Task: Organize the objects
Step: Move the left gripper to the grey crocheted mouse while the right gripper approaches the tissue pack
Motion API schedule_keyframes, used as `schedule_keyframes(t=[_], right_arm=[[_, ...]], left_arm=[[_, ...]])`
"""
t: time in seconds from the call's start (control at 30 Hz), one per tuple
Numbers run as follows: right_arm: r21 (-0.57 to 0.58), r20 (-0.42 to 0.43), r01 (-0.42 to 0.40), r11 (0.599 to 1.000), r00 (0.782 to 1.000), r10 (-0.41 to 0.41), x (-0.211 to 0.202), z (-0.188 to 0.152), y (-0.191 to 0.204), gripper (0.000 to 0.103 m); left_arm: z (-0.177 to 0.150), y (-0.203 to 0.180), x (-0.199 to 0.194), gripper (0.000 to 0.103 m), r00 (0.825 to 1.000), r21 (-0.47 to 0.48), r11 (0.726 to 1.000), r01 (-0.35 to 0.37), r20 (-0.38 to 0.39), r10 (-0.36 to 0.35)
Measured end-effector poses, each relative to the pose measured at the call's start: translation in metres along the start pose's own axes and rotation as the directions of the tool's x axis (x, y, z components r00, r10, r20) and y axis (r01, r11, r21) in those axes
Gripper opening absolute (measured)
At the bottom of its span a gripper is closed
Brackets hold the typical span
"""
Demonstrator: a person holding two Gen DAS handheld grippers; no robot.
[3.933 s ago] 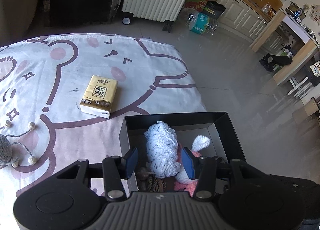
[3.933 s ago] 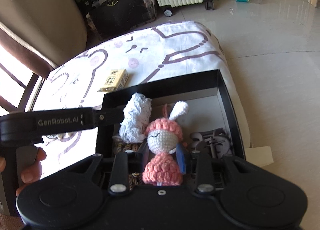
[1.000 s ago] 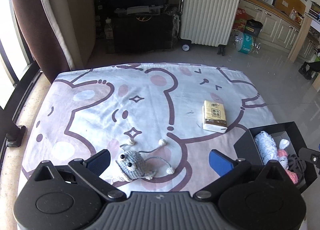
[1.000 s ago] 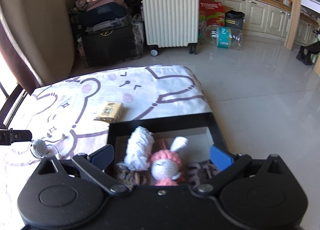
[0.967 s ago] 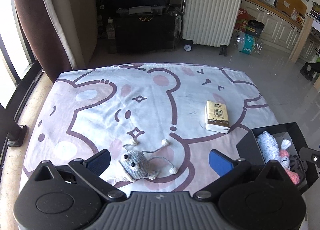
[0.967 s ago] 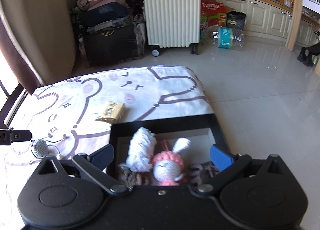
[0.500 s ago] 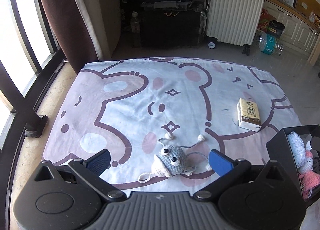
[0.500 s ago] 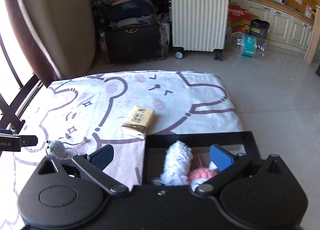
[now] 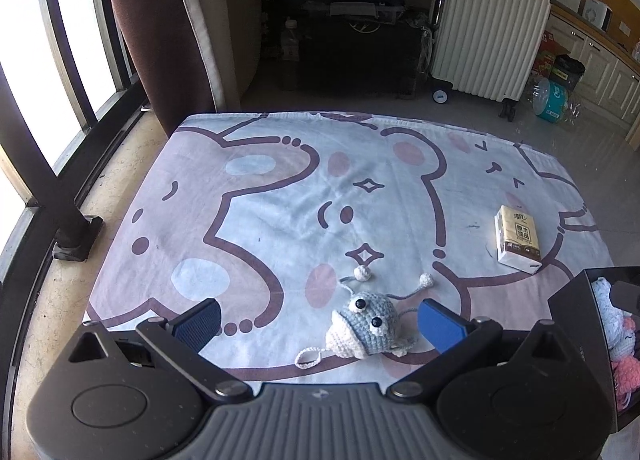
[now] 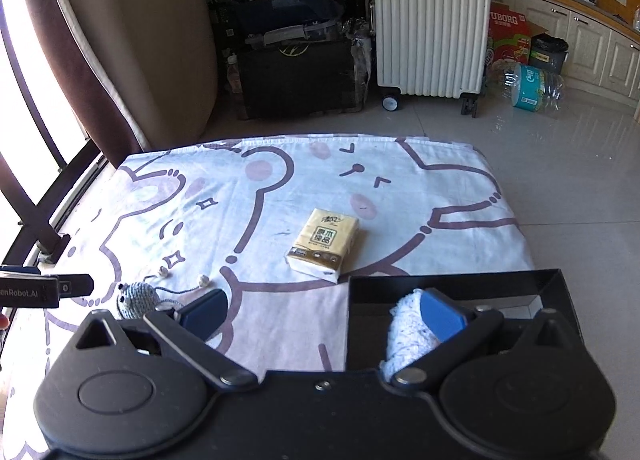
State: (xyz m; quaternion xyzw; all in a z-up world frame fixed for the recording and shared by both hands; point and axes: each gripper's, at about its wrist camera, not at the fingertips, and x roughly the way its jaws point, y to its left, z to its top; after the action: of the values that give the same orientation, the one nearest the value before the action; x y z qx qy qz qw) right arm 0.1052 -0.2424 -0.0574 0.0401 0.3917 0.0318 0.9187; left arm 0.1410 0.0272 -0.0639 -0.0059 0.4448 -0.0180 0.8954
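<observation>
A grey crocheted mouse toy (image 9: 366, 324) lies on the bear-print cloth (image 9: 280, 196), between the fingers of my open left gripper (image 9: 318, 322), closer to the right finger. It also shows in the right wrist view (image 10: 136, 300). A yellow tissue pack (image 9: 517, 238) lies to the right (image 10: 324, 244). A black box (image 10: 460, 286) at the cloth's right edge holds a white knitted toy (image 10: 408, 330) and a pink doll (image 9: 626, 352). My right gripper (image 10: 324, 314) is open and empty above the box's left edge.
A white suitcase (image 10: 432, 20) and dark bags (image 10: 296, 68) stand on the floor behind the cloth. A curtain (image 9: 160, 32) and window bars (image 9: 36, 132) are at the left. Kitchen cabinets (image 10: 592, 48) run along the right.
Both grippers have pulled back and left from the box. The left gripper has shifted so the mouse toy now sits between its open fingers. The right gripper now faces the tissue pack.
</observation>
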Motion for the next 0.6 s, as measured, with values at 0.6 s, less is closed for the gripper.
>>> schedule_keyframes(t=[0.6], right_arm=[[0.07, -0.005, -0.068, 0.995, 0.998, 0.068, 0.036, 0.039, 0.002, 0.103]], left_arm=[[-0.012, -0.001, 0.04, 0.085, 0.995, -0.219, 0.973, 0.071, -0.053, -0.085]])
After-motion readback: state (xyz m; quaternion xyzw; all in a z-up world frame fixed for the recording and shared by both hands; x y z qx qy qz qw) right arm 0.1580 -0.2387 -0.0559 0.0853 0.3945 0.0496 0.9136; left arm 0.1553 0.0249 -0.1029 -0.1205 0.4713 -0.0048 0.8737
